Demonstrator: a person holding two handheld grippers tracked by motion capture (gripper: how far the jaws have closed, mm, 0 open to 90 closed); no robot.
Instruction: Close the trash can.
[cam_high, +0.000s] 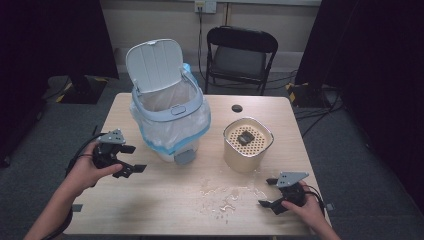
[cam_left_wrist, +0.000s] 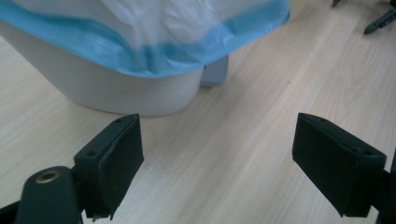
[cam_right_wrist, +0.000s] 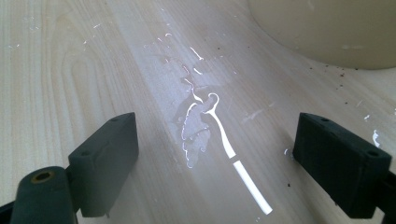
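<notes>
A white pedal bin (cam_high: 167, 107) with its lid up and a blue-edged clear bag stands at the table's middle left. My left gripper (cam_high: 132, 159) hovers open to its left, jaws toward the bin base (cam_left_wrist: 130, 93), with nothing between them (cam_left_wrist: 217, 163). A cream perforated container (cam_high: 247, 144) with a dark object on its insert stands to the bin's right. My right gripper (cam_high: 268, 192) rests open near the front right edge, just in front of that container (cam_right_wrist: 327, 28). A water spill (cam_high: 225, 196) lies between the hands, and its puddle (cam_right_wrist: 201, 121) lies ahead of the empty right jaws (cam_right_wrist: 219, 163).
The wooden table (cam_high: 150, 205) carries a small black disc (cam_high: 237, 108) near its far edge. A black folding chair (cam_high: 240, 55) stands behind the table. The bin's grey pedal (cam_high: 185, 158) sticks out toward me. Dark curtains hang at both sides.
</notes>
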